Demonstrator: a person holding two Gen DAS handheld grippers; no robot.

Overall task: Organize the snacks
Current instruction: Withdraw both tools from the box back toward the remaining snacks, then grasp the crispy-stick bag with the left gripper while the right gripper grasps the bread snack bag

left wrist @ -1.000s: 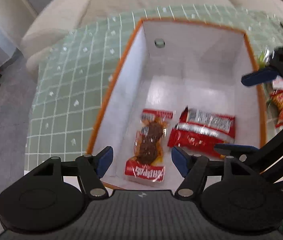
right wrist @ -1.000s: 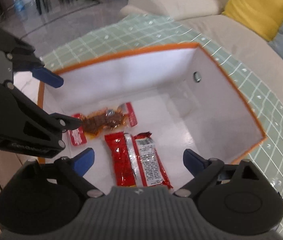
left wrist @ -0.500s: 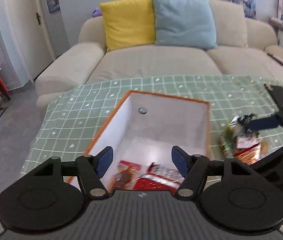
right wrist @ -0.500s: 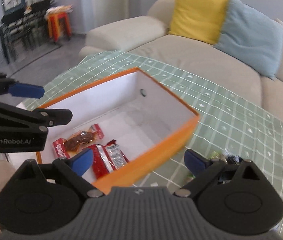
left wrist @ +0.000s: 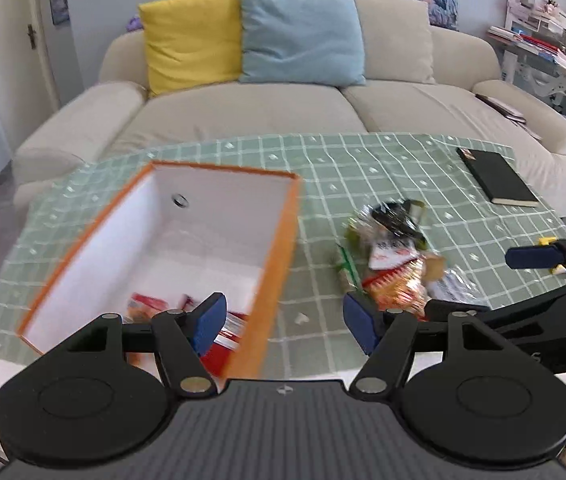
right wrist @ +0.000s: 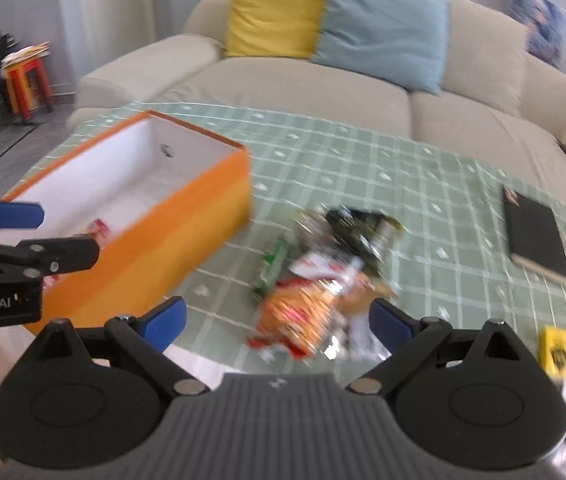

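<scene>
Peeking into the orange box (left wrist: 275, 264), the left wrist view is showing red snack packets (left wrist: 223, 328) at the lower left, mostly hidden from the right view, which alone is catching a yellow item (right wrist: 554, 347) at lower right. Both the left gripper (left wrist: 285, 322) and right gripper (right wrist: 279, 320) are hanging spread and empty. One blurred snack pile (right wrist: 315, 276) is lying mid-frame beside one black notebook (right wrist: 535, 236) on the green-checked bench (left wrist: 363, 160); three cushions are sitting on one sofa (left wrist: 267, 108).
</scene>
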